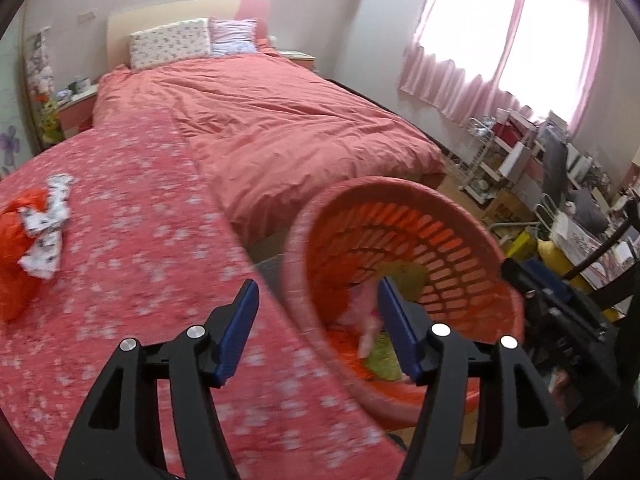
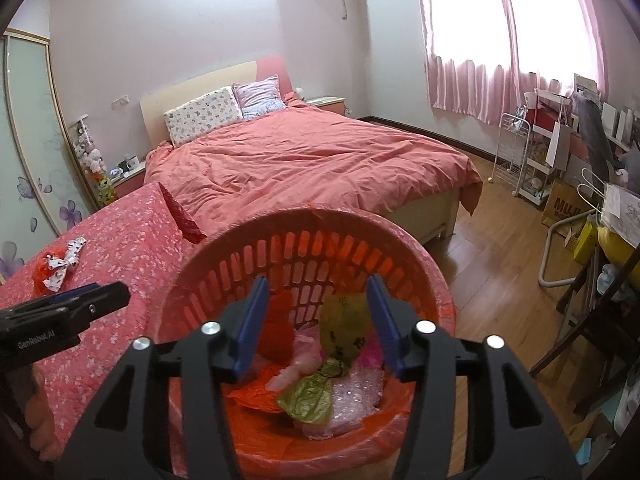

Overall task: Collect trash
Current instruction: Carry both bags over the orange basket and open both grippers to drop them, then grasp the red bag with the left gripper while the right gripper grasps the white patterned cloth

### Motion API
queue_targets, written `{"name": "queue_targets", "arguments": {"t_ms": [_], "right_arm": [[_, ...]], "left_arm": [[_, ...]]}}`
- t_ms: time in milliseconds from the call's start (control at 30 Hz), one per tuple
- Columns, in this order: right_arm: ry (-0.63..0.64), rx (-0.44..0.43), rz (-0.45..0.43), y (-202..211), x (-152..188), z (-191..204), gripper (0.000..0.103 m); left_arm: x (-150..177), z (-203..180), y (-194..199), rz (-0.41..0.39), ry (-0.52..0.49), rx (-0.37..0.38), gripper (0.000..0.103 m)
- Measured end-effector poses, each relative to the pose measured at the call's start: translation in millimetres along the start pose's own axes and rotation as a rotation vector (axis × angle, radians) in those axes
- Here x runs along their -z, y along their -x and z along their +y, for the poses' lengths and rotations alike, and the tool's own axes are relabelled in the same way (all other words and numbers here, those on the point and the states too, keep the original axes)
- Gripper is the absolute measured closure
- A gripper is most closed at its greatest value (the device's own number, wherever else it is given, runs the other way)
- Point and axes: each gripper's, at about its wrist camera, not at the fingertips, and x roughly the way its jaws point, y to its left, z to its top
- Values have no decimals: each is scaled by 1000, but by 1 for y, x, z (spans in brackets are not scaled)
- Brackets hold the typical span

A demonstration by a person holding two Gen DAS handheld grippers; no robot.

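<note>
Left wrist view: our left gripper [image 1: 316, 316] is spread wide, holding nothing, hovering over the flowery blanket [image 1: 132, 240]. Best bet is swinging left toward the orange bag [image 1: 16, 236] and spotted wrapper [image 1: 46, 232].

Right wrist view: right gripper [image 2: 316, 320] gapes wide and empty above the basket [image 2: 420, 256], angled down at the collected trash [image 2: 316, 384].

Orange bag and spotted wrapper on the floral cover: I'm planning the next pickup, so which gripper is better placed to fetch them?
Left. The left gripper is open over the floral cover, nearer the orange bag and spotted wrapper. The right gripper hangs open above the basket.
</note>
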Motion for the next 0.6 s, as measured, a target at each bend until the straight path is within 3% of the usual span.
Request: {"name": "queue_targets", "arguments": {"t_ms": [333,600], "right_arm": [[61,-55,-1,3,-2,49,47],[129,-113,-1,1,0,96,45]], "left_arm": [[0,95,38,-74,105,-212,34],[-8,196,66,-148,283,-398,33]]}}
